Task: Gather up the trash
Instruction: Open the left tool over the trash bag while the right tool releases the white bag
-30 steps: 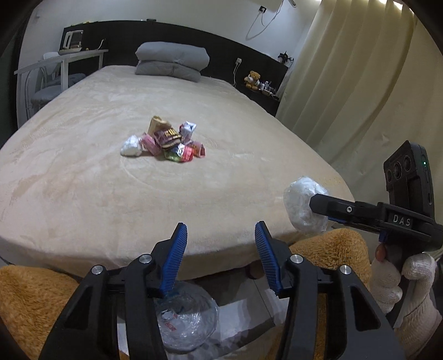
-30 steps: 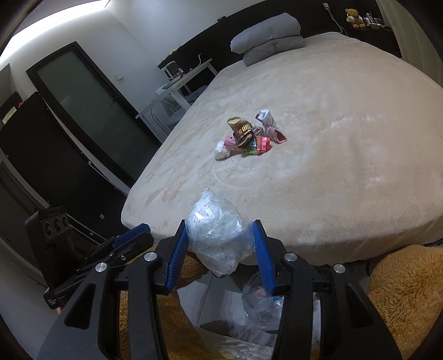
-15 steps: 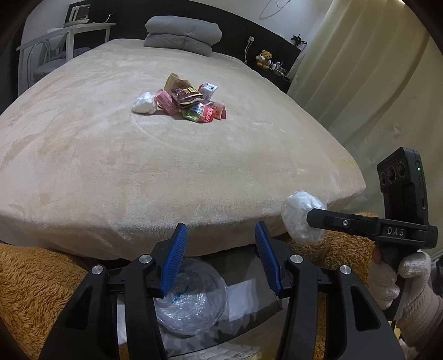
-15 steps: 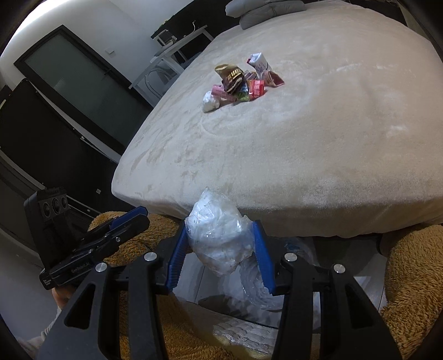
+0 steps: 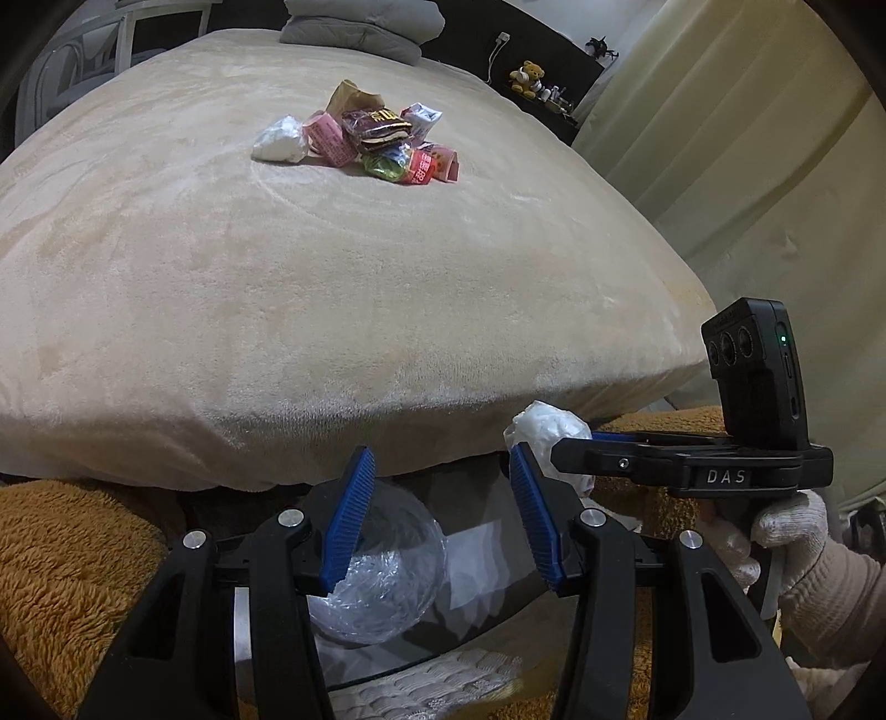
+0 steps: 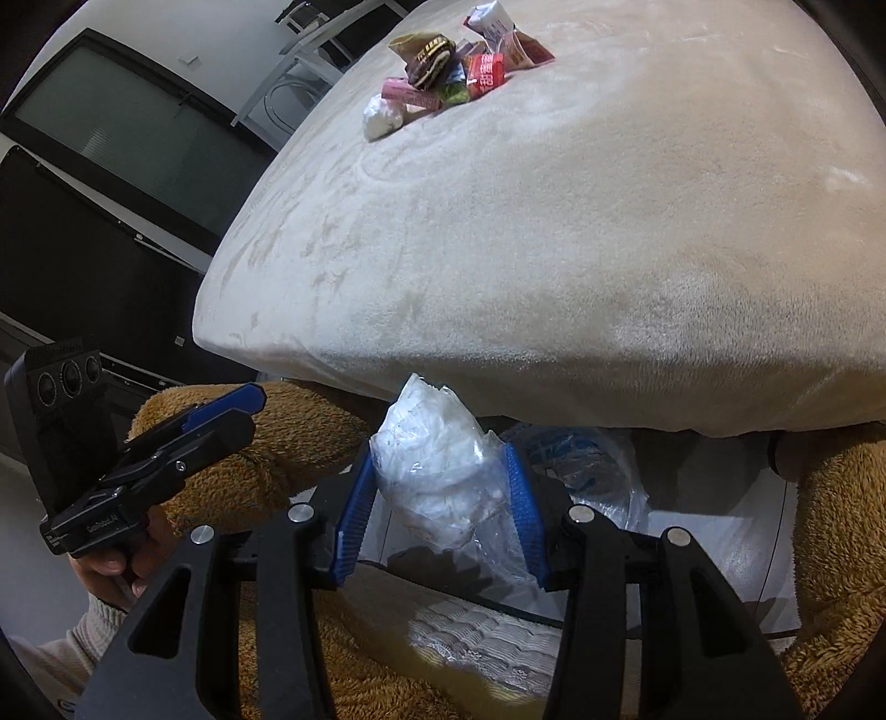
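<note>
Below the bed (image 5: 332, 310) edge, right hand-held gripper (image 6: 437, 498) clamped on crumpled plastic wad (image 6: 443, 471), left hand-held gripper (image 5: 437, 520) together, empty.

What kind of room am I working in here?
Most likely a bedroom: a wide bed under a beige plush cover, grey pillows stacked at its head, and long curtains beside it.
</note>
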Motion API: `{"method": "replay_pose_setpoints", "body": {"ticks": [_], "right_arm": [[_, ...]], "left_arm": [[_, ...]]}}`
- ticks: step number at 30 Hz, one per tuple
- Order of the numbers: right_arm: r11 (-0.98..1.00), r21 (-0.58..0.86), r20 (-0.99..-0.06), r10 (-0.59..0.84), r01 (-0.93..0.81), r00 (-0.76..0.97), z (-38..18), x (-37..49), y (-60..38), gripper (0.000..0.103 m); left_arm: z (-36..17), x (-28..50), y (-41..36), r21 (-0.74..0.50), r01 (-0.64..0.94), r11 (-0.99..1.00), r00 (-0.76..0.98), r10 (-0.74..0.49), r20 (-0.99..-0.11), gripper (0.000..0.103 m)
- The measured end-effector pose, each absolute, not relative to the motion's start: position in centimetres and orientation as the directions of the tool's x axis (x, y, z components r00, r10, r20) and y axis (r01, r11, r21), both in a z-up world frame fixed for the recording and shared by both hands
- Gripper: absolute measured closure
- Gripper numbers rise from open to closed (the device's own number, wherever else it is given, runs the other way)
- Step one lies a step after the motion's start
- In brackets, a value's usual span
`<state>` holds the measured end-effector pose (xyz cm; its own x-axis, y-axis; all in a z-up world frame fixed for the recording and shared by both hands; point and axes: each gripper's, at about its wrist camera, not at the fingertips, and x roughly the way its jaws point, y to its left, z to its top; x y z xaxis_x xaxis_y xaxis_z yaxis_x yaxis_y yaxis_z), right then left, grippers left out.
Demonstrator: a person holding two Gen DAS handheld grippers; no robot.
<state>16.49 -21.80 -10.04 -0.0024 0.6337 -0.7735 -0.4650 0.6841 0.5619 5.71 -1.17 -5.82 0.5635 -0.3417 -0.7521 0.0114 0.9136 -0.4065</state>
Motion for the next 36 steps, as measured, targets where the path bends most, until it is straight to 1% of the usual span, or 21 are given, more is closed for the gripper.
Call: {"method": "replay_pose_setpoints", "body": {"ticks": [10,27,31,33,35,36], "right_arm": [[0.707,0.546,-0.813,0.577,-0.449,-0.079,-13.5,16.9,-20.8,0.056],[0.722,0.539,-0.833,0.535,-0.434,-0.144,-15.7,16.7,-19.7,0.055],[0.723,0.548,-0.828,0.540,-0.421,-0.151,-16.0,16.8,-19.7,0.052],[0.724,0.549,-0.827,0.543,-0.418,-0.147,-15.9,16.8,-19.7,0.050],[0.721,0.557,-0.821,0.551,-0.412,-0.145,-15.7,16.9,-19.9,0.046],[0.721,0.557,-0.821,0.553,-0.412,-0.142,-15.6,17.0,-19.9,0.045]], "left_arm": [[-8.5,6.2,-0.5,-0.429,-0.014,0.903,0.506,-0.364,-0.782,0.053],[-10.2,6.5,-0.3,-0.429,-0.027,0.903,0.450,-0.372,-0.812,0.054],[-10.3,6.4,-0.4,-0.425,-0.026,0.905,0.445,-0.371,-0.815,0.054],[-10.3,6.5,-0.4,-0.425,-0.028,0.905,0.444,-0.370,-0.816,0.054],[-10.2,6.5,-0.3,-0.424,-0.029,0.905,0.444,-0.368,-0.817,0.054],[-10.1,6.5,-0.3,-0.423,-0.031,0.906,0.444,-0.366,-0.818,0.054]]}}
